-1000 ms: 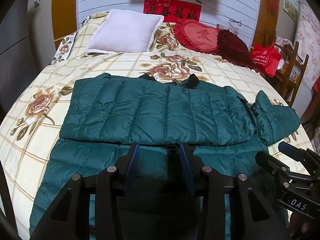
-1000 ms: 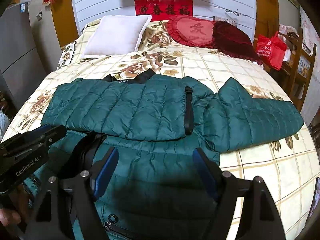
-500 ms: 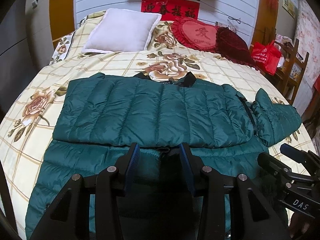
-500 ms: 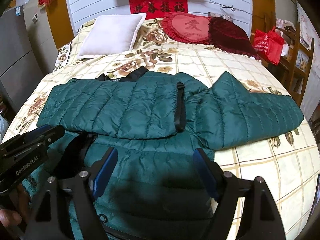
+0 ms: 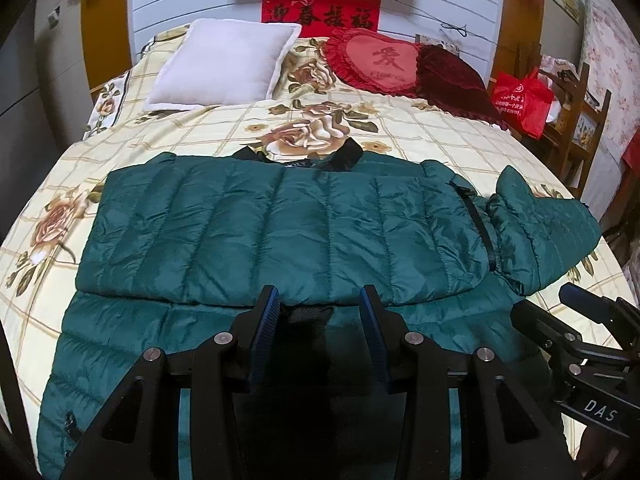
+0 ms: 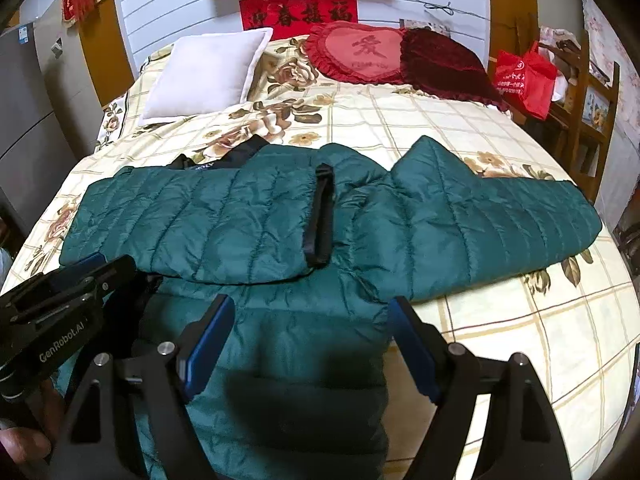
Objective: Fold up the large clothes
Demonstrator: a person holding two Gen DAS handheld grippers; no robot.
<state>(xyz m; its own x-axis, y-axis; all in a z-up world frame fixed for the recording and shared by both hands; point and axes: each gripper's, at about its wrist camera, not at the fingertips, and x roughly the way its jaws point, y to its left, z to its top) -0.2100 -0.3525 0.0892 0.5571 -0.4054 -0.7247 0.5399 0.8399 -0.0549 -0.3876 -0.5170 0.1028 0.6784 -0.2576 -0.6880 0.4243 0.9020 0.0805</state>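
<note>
- Your green down jacket [image 5: 280, 224] lies spread on the bed [image 5: 400, 140], below the white pillow [image 5: 224, 64].
- Your left gripper [image 5: 320, 312] hovers above the jacket's folded sleeve edge, jaws parted, gripping nothing.
- Only your right gripper [image 6: 308, 328] view shows the other sleeve [image 6: 480, 220] fully outstretched; its jaws stand wide, empty.

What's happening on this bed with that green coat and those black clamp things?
A person holding a gripper in each hand is folding a green puffer jacket spread on the floral bed. One sleeve is already folded across the body; the other sleeve lies out sideways. The left gripper and right gripper hang open above the hem, holding nothing.
</note>
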